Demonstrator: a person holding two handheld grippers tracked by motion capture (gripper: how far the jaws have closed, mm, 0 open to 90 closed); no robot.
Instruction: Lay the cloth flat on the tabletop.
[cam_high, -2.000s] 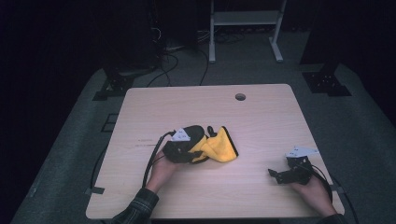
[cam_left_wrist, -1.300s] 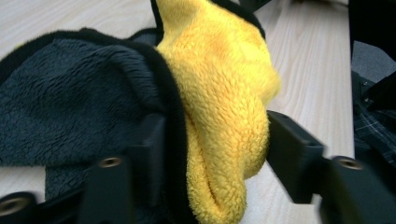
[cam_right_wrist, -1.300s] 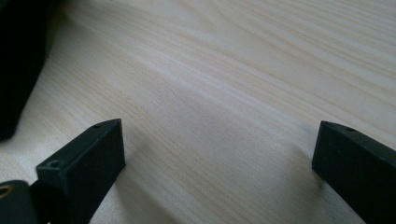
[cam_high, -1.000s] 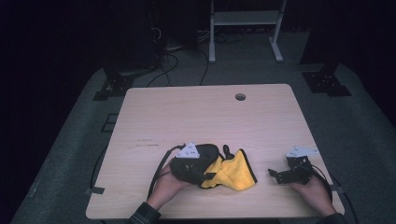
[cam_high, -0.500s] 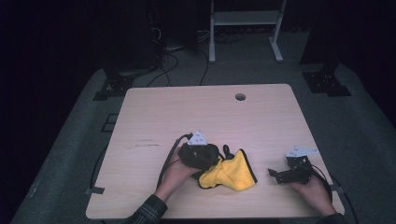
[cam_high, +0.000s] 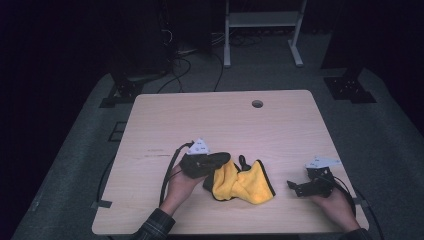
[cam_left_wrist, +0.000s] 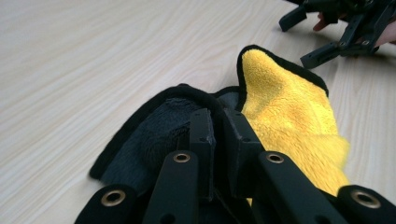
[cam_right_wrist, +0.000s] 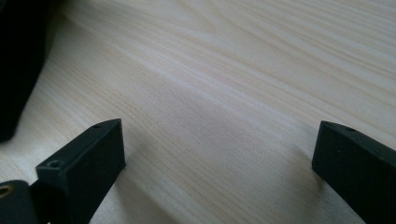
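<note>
A yellow cloth (cam_high: 245, 184) with a black hem and a dark grey underside lies crumpled on the wooden table (cam_high: 225, 125) near its front edge. My left gripper (cam_high: 225, 160) lies at the cloth's left end, pointing right. In the left gripper view its jaws (cam_left_wrist: 217, 119) have just been closing and now stand almost together, pinching the dark folded edge of the cloth (cam_left_wrist: 289, 107). My right gripper (cam_high: 293, 188) rests on the table to the right of the cloth, apart from it. In its own view it is open (cam_right_wrist: 219, 140) over bare wood.
A round cable hole (cam_high: 257, 104) sits near the table's far edge. The left gripper's cable (cam_high: 170, 167) loops off the table's left side. The right gripper (cam_left_wrist: 336, 28) is at the top right of the left gripper view. A white stand (cam_high: 260, 30) is on the dark floor behind.
The cloth was dragged toward the front and right, then left lying there. The left gripper has shifted slightly left and its jaws have closed on the cloth's left edge. The right gripper stayed put.
</note>
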